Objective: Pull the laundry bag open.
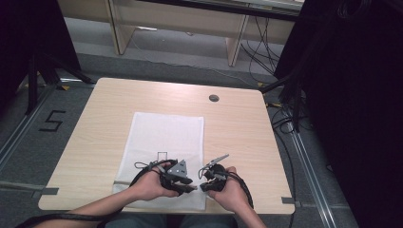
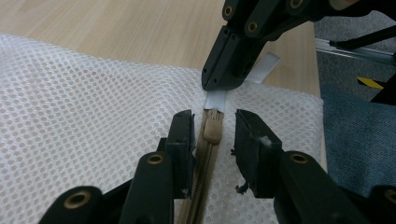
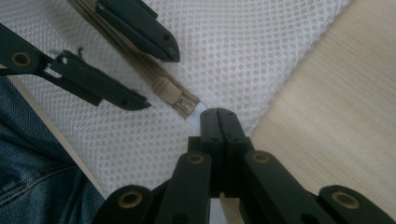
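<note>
Left gripper view has the left tongs [image 2: 214,135] spread wide, one jaw either side of the tan zipper pull [image 2: 213,129] on the white mesh bag [image 2: 84,107], not touching it yet. Right tongs [image 3: 217,116] are clenched on the little white tab [image 3: 196,113] at the zipper's end. Bag's lying flat on the wooden surface [image 1: 237,123], and both pairs of tongs meet at its near right corner, close to the person's edge.
</note>
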A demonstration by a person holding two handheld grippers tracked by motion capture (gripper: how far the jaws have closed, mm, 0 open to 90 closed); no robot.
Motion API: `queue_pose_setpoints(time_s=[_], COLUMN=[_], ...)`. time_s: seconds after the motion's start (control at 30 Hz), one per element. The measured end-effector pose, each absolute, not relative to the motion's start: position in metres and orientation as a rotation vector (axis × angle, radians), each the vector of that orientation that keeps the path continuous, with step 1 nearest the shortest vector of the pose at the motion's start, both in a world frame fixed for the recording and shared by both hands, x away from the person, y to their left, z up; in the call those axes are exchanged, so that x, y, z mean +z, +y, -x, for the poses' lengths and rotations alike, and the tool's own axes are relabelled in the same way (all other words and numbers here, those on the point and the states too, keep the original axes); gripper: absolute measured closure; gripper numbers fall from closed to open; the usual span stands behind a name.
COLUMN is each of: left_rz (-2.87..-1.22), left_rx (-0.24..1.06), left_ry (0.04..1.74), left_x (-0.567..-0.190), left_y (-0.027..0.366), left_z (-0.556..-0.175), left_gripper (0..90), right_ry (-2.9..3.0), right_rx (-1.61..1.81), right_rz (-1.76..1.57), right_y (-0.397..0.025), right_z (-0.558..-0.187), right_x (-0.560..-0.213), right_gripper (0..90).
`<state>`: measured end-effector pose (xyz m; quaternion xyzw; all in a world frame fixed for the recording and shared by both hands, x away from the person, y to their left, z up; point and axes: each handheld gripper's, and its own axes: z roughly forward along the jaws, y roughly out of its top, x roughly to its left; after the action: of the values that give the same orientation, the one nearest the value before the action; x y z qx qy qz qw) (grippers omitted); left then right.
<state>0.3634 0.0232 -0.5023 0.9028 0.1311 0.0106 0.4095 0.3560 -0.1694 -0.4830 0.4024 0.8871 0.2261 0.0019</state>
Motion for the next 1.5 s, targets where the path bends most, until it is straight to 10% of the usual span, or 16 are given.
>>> queue_pose_setpoints(time_s=[1.2, 1.5], left_rz=[-2.284, -2.277], left_rx=[0.095, 0.077], left_ry=[0.291, 0.296], left_x=[-0.504, -0.5118], left_y=[0.0151, 0.0145], left_z=[-0.3558, -0.3572], left_gripper=[86.5, 77.0], right_ry=[2.771, 2.765], right_rx=[0.73, 0.722], right_rz=[-1.262, -1.298], right_y=[-0.1708, -0.1704], right_z=[-0.3563, -0.3548], right_x=[-0.4843, -0.4835], right_gripper=[90.0, 90.0])
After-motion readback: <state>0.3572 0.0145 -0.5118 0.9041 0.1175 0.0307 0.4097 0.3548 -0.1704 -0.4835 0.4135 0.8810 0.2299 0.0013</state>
